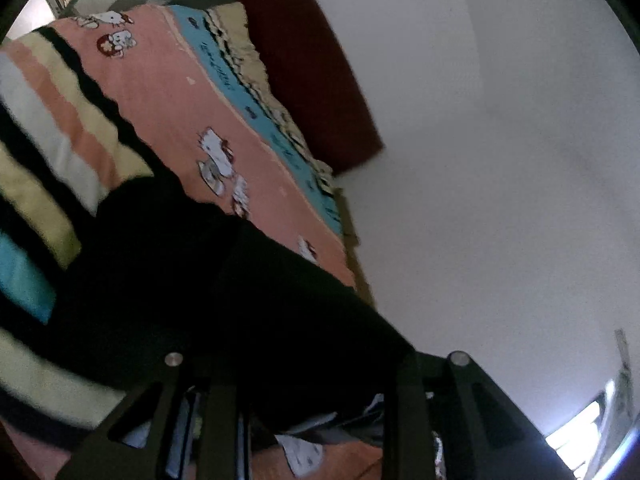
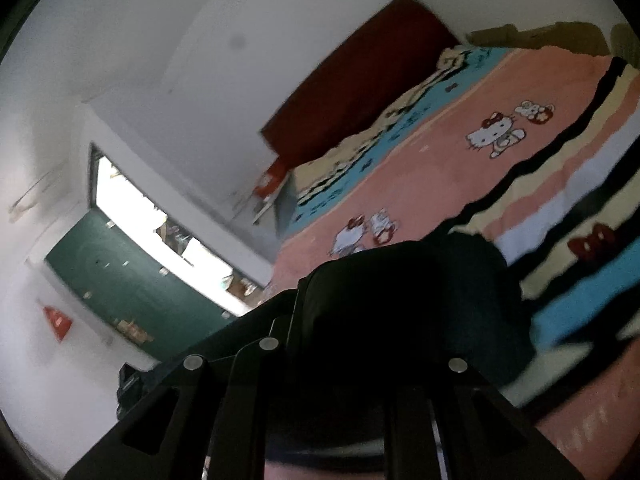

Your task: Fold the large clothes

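A black garment (image 1: 224, 288) hangs and drapes over a bed with a pink cartoon-cat bedspread (image 1: 168, 96). In the left wrist view the cloth runs down between the fingers of my left gripper (image 1: 316, 392), which looks shut on it. In the right wrist view the same black garment (image 2: 408, 312) bunches over my right gripper (image 2: 332, 396), whose fingers close on its edge. Both views are tilted and blurred, and the fingertips are hidden by dark cloth.
A dark red headboard (image 1: 312, 76) stands against a white wall (image 1: 500, 160). Striped bedding (image 2: 580, 208) covers the bed's near part. A green door (image 2: 128, 288) and a bright window opening (image 2: 168, 224) lie to the left in the right wrist view.
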Action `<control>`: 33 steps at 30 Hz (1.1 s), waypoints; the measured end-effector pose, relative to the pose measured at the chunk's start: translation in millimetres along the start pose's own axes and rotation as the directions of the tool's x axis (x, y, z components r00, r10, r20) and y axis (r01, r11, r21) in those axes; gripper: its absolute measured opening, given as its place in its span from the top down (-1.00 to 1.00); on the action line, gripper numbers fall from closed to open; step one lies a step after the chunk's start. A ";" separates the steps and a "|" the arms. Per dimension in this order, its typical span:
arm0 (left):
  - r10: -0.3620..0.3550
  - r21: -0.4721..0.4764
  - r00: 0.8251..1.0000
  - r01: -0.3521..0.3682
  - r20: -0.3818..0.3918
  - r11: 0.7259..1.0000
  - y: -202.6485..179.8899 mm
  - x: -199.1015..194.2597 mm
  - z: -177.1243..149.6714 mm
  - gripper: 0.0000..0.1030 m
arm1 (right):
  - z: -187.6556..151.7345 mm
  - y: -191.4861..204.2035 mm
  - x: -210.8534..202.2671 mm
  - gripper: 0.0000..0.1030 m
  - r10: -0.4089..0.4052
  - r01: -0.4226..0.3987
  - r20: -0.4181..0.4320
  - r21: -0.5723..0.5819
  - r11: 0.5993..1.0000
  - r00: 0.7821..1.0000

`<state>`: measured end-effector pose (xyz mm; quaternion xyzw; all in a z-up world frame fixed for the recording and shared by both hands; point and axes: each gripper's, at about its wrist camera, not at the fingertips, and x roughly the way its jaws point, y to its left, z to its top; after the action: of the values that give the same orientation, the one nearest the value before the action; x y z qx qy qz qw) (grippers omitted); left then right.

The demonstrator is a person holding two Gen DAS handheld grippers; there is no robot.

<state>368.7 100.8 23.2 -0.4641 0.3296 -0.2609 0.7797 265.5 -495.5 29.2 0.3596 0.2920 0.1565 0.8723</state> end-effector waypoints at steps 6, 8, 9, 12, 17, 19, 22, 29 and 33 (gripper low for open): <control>0.159 -0.024 0.987 -0.159 -0.018 0.987 28.9 82.4 63.2 0.49 | 44.6 -18.1 92.1 0.73 -0.129 0.129 -0.009 0.035 0.991 0.992; 0.221 -0.028 0.974 -0.222 -0.043 0.975 48.8 119.7 83.6 0.46 | 55.1 -28.4 126.8 0.73 -0.176 0.177 -0.033 0.032 0.984 0.984; 0.240 -0.040 0.969 -0.243 -0.059 0.969 62.2 136.5 90.7 0.44 | 58.8 -34.4 142.8 0.73 -0.200 0.201 -0.044 0.034 0.979 0.979; 0.257 -0.073 0.961 -0.265 -0.101 0.962 98.1 171.7 99.5 0.38 | 64.3 -58.8 188.8 0.73 -0.256 0.260 -0.080 0.044 0.965 0.963; 0.166 -0.093 0.978 -0.178 -0.127 0.980 141.8 210.8 107.0 0.38 | 61.2 -88.7 238.5 0.74 -0.282 0.285 -0.082 0.021 0.958 0.956; 0.143 -0.090 0.981 -0.155 -0.128 0.984 144.7 211.9 104.9 0.38 | 63.7 -91.7 248.7 0.74 -0.274 0.276 -0.082 0.016 0.961 0.958; 0.113 -0.111 0.986 -0.127 -0.123 0.986 148.7 212.4 106.0 0.38 | 67.3 -96.4 261.5 0.73 -0.279 0.281 -0.095 0.011 0.960 0.956; -0.041 -0.166 0.998 0.031 -0.055 0.986 126.4 162.8 121.6 -0.21 | 76.2 -85.4 246.1 0.39 -0.270 0.273 -0.105 0.016 0.962 0.957; -0.012 -0.144 1.000 0.016 0.028 0.989 104.6 122.9 139.1 -0.27 | 91.7 -73.9 212.4 -0.41 -0.299 0.300 -0.034 0.003 0.954 0.954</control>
<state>563.8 135.3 -54.9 -0.5250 0.3338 -0.2355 0.7467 493.0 -493.2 -55.9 0.3120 0.3584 0.0274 0.8795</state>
